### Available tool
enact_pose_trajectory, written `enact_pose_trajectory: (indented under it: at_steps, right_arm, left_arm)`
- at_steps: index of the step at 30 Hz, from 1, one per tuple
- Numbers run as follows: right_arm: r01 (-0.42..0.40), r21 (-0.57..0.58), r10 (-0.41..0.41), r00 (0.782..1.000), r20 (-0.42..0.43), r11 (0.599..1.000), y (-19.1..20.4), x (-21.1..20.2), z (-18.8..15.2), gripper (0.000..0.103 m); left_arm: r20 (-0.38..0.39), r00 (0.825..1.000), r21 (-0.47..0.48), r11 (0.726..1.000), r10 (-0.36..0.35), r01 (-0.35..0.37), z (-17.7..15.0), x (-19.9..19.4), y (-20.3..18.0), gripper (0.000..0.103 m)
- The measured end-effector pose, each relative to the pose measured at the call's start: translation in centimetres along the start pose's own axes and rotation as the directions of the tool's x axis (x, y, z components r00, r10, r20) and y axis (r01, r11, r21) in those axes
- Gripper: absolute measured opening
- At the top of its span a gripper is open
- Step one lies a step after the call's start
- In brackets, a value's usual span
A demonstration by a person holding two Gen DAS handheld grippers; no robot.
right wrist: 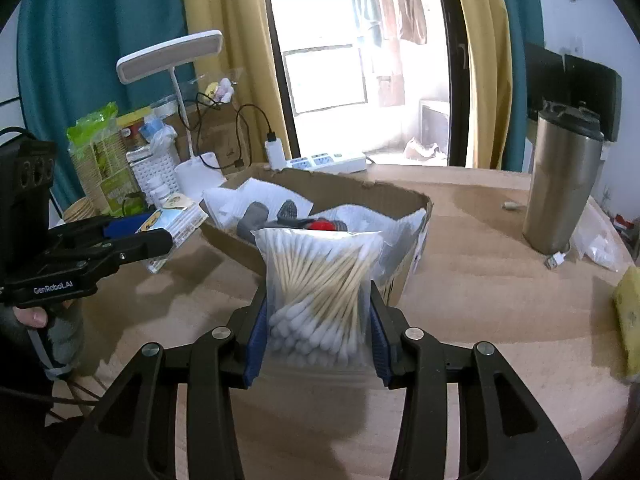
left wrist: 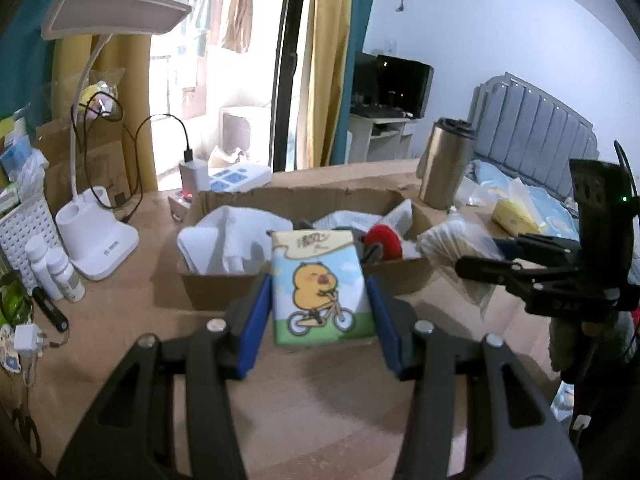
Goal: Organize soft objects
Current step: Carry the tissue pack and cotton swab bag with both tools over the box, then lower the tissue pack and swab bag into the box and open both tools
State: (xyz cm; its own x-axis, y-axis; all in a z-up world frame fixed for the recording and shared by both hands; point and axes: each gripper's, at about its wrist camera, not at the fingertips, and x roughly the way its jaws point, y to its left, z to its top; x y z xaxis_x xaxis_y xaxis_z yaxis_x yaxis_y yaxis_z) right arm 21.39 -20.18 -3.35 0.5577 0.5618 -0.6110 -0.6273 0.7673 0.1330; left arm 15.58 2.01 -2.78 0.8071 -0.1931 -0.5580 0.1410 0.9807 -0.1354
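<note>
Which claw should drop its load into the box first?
Left, marginally. Its claw holds the tissue pack squarely in front of the box, near the front wall. The right claw holds the swab bag off the box's corner.

Before me the tan wooden counter (right wrist: 480,280) carries an open cardboard box (right wrist: 360,194) at its middle. My view also takes in a steel tumbler (right wrist: 564,184) at the right, a white desk lamp (left wrist: 96,248), a power strip (right wrist: 332,162) behind the box, and small white bottles (left wrist: 56,268) at the left edge.
</note>
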Motion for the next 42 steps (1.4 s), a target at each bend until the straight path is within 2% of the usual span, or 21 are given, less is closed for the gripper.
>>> enact_pose_trajectory:
  at_steps: [15,26,42]
  right_arm:
    - [0.018,-0.005,-0.018,0.999,0.043,1.0,-1.3,0.6,2.2,0.046]
    - [0.05,0.027,-0.052,0.997,0.053,0.998,-2.7,1.9,3.3,0.046]
    - [0.07,0.035,-0.072,0.996,0.059,0.997,-2.9,4.8,6.0,0.046]
  left_arm:
    - [0.038,0.999,0.01,1.0,0.015,-0.016,2.1,1.5,1.1,0.05]
    - [0.085,0.996,-0.054,0.999,0.013,-0.008,3.5,2.9,3.0,0.05]
    - [0.097,0.995,-0.041,0.999,0.003,0.001,5.0,5.9,4.2,0.05]
